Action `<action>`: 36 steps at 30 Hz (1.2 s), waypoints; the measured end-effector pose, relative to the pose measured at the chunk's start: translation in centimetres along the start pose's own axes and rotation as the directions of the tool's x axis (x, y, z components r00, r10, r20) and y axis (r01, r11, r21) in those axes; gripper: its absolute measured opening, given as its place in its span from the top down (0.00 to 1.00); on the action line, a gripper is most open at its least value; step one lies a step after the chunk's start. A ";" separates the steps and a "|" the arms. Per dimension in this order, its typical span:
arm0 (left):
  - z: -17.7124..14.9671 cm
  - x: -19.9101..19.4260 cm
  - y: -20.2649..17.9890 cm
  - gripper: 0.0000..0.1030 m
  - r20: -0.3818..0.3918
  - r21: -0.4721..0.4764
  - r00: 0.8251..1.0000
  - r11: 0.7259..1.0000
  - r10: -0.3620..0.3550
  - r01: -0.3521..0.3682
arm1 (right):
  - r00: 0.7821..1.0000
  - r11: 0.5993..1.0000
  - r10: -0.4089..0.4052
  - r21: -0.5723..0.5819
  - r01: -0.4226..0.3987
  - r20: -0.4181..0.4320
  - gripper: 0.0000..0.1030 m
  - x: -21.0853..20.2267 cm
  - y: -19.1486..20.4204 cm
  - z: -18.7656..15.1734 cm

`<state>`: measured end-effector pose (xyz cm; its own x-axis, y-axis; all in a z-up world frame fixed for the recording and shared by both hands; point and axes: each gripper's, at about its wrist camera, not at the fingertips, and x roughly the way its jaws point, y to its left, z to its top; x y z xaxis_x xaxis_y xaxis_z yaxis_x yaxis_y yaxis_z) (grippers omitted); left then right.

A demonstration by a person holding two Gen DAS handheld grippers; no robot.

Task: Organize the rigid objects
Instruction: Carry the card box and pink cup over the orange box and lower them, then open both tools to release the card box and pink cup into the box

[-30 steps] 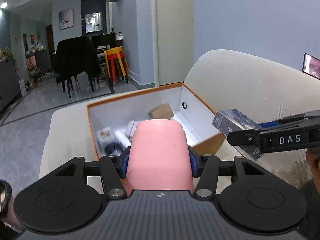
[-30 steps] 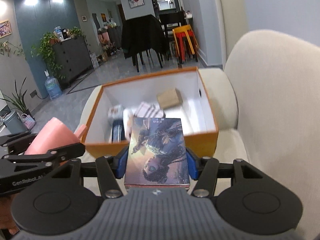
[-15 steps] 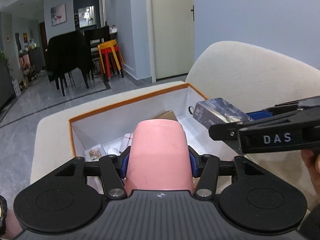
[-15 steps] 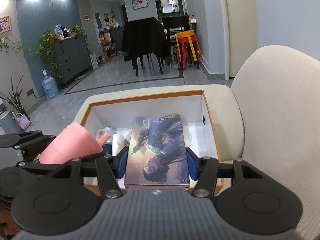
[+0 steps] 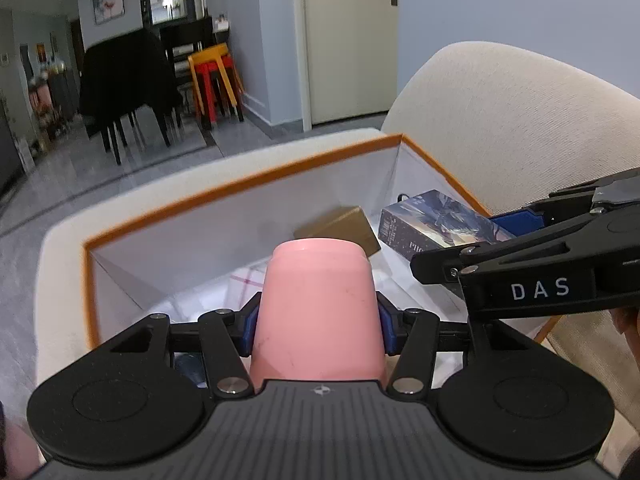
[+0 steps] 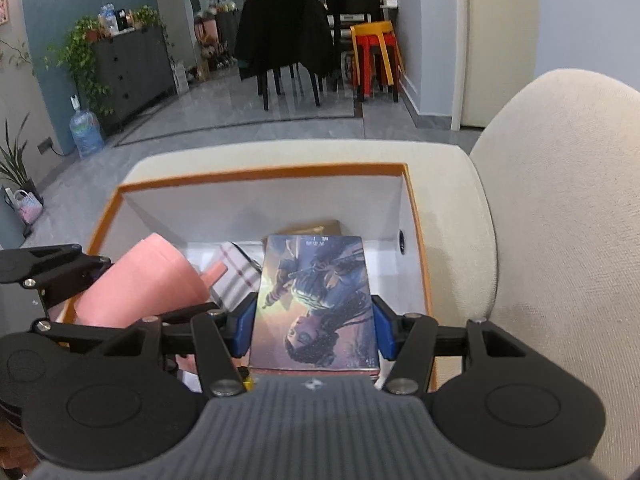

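Observation:
My left gripper [image 5: 318, 320] is shut on a pink cup [image 5: 318, 304], held bottom forward over the near left part of an orange-rimmed white box [image 5: 240, 184]. My right gripper [image 6: 314, 326] is shut on a book with an illustrated cover [image 6: 316, 300], held over the box's near right part [image 6: 416, 216]. The book also shows in the left wrist view [image 5: 436, 228], and the cup in the right wrist view [image 6: 148, 284], with the right gripper [image 5: 520, 276] to the right of the cup. A brown carton [image 5: 348, 224] and a plaid item [image 6: 232, 268] lie inside the box.
The box sits on a cream sofa seat [image 6: 280, 152] with the backrest [image 6: 560, 208] to the right. Beyond lie a grey tiled floor, a black draped chair [image 6: 284, 32], stacked red and yellow stools [image 6: 374, 52] and a dark sideboard [image 6: 132, 68].
Both grippers have moved forward and lower over the box, with cup and book still held. The box looks larger and closer; the book now reaches over its inside.

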<state>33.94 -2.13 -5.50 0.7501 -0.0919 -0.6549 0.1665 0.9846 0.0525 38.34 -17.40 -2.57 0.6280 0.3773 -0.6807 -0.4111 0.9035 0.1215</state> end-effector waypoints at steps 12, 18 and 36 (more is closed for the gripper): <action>-1.1 3.0 -1.4 0.40 -0.081 0.118 0.995 0.992 0.054 -0.044 | 0.997 0.997 -0.006 -0.076 0.001 -0.076 0.45 3.0 -1.0 0.0; -0.8 4.4 -2.7 0.40 -0.109 0.186 0.992 0.982 0.064 -0.043 | 0.996 0.994 -0.015 -0.109 0.005 -0.088 0.45 3.8 -0.6 -0.7; -1.3 6.1 -2.9 0.37 -0.208 0.244 0.970 0.967 0.124 -0.071 | 0.997 0.979 -0.066 -0.196 0.057 -0.041 0.46 4.4 0.8 -1.6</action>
<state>37.20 -5.31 -10.59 0.6154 0.0640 -0.7856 0.2637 0.9225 0.2817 39.71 -15.34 -6.62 0.6262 0.3084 -0.7161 -0.4963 0.8660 -0.0610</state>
